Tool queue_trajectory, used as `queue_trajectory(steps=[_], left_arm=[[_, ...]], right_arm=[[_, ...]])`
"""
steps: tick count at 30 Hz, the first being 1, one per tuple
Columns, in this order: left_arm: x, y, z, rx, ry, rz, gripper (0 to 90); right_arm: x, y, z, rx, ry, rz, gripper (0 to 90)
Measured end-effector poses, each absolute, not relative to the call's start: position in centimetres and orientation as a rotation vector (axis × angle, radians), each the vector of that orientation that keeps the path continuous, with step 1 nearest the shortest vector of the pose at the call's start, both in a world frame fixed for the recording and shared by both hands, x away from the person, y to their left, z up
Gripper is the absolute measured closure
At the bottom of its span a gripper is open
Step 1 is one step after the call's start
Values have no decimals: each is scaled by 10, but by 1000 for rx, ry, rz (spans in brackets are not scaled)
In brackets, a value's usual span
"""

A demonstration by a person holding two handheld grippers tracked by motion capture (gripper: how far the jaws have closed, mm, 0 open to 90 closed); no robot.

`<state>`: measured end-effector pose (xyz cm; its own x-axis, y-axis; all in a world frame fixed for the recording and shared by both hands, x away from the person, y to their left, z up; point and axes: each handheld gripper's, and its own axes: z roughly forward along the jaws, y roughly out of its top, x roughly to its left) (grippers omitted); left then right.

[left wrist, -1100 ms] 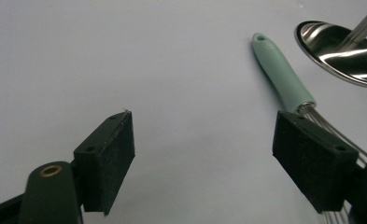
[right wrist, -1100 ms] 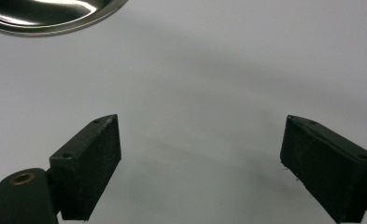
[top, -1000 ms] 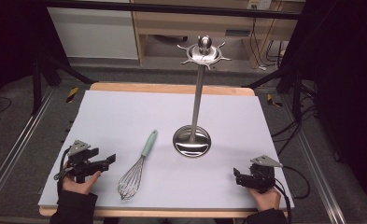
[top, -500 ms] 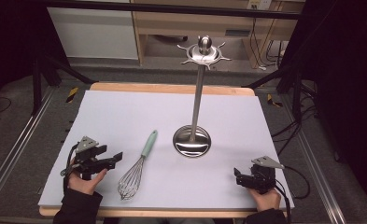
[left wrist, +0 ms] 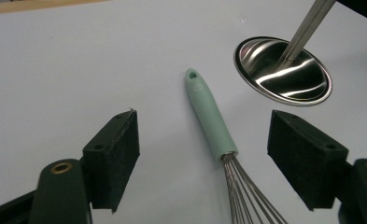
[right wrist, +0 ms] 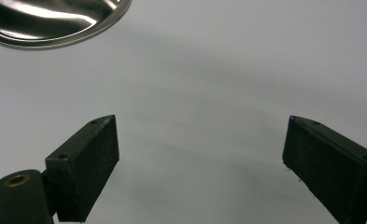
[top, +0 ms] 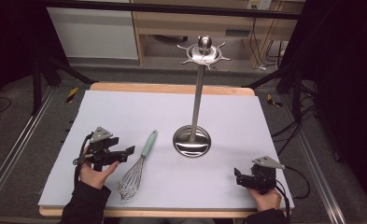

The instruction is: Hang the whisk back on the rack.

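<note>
Wooden shelving (top: 195, 23) beyond grey floor (top: 27, 140)

A wooden table (top: 172, 87) carries a white mat (top: 125, 116), with a whisk (top: 137, 165) and steel stand (top: 192, 140) on it.

1 whisk (top: 137, 169), just right of the left claw (top: 129, 151). 1 steel stand (top: 194, 119), past it. 2 claws; right claw (top: 237, 176) well apart.

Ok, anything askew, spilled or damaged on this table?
Nothing stands out. The whisk lies flat on the white mat, the steel hanging stand is upright, and both grippers are open and empty.
</note>
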<state>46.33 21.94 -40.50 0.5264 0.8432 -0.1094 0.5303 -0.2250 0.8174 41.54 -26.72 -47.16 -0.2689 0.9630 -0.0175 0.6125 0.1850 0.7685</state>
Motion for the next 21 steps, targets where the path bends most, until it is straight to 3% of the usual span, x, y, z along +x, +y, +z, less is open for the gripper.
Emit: queue_trajectory(steps=[21], left_arm=[[483, 191, -371, 2006, 1094, 479, 249]], right_arm=[[417, -268, -473, 1469, 1979, 885, 112]])
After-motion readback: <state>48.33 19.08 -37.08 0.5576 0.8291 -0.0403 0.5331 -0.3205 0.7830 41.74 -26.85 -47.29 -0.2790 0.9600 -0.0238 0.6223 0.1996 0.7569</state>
